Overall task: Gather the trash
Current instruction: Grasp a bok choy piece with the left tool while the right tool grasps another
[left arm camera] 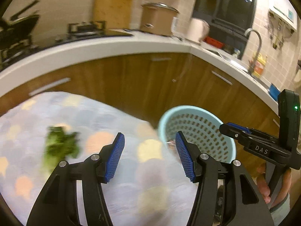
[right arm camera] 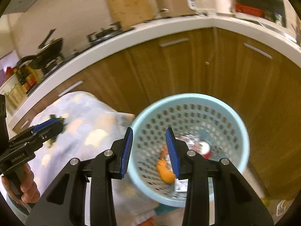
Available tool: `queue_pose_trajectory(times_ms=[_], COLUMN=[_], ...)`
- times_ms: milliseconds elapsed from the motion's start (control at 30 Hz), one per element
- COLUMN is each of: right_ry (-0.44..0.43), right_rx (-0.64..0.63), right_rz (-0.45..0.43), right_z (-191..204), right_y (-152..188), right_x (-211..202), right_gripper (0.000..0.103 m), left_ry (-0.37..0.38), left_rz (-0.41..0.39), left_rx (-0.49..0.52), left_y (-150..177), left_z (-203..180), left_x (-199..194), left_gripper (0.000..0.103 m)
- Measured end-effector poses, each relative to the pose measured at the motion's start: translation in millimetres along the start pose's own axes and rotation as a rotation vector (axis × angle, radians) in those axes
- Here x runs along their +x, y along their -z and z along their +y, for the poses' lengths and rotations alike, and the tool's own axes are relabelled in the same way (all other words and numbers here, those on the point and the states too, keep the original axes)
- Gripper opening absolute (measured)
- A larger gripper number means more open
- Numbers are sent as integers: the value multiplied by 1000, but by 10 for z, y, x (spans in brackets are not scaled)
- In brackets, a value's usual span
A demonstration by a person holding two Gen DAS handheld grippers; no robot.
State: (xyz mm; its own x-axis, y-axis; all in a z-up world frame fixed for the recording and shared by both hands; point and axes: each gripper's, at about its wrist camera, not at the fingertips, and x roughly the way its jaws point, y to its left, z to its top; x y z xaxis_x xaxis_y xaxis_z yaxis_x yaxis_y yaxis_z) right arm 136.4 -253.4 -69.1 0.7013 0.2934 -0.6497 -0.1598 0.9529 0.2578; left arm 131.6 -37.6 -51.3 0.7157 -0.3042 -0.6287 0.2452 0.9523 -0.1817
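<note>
Both claws are empty: the left gripper gapes wide over the patterned cloth, the right gripper stands narrower above the blue basket. Orange peel and wrappers lie inside that basket; green scraps wait left of it. A hurried snatch could snag cloth. Legible: "DAS", "GenRobot.AI".

The perforated plastic basket looks smooth, the patterned cloth soft and matt, the cabinet fronts wood-grained at centre frame.
</note>
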Motion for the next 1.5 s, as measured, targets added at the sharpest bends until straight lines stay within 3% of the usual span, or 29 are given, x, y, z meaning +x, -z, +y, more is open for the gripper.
queue_pose_trajectory(times_ms=[167,300,433,500,633,800,900,1200,1367,1500], right_ry=[-83,-114,-121,-115,-106,-108,-120,-190,-223,-211], right_rx=[-71,-129,-178,-192,-208,-239,-253,-243,-167,-93], right_rz=[-10,5,49,66,105,113,106,169,231,263], right_z=[554,963,1296,1413,1487,1596,1677,2086,2281,2353], right_y=[-72,-45,50,106,179,205,175,142,192,199], right_x=[99,256,488,608,787,819,797,1022,1224,1346], right_gripper=[34,40,40,40,41,44,47,50,50,50], left_ry=[-102,-154,-176,-186,-206,-201,-178,-238,-306,-319], left_rz=[-36,-14,71,112,132,110,89,66,49,13], left_rx=[-34,-105,-130,-117,-94,-92,-115,-213,-284,-322], left_y=[76,164,214,231,223,236,251,419,611,689], left_z=[457,907,1173,1204,1193,1196,1238,1563,1873,2017], left_x=[-350,-455,-242,-92,79,58,-17,-407,-649,-718], left_gripper=[53,51,47,38,36,24,23,23,23,23])
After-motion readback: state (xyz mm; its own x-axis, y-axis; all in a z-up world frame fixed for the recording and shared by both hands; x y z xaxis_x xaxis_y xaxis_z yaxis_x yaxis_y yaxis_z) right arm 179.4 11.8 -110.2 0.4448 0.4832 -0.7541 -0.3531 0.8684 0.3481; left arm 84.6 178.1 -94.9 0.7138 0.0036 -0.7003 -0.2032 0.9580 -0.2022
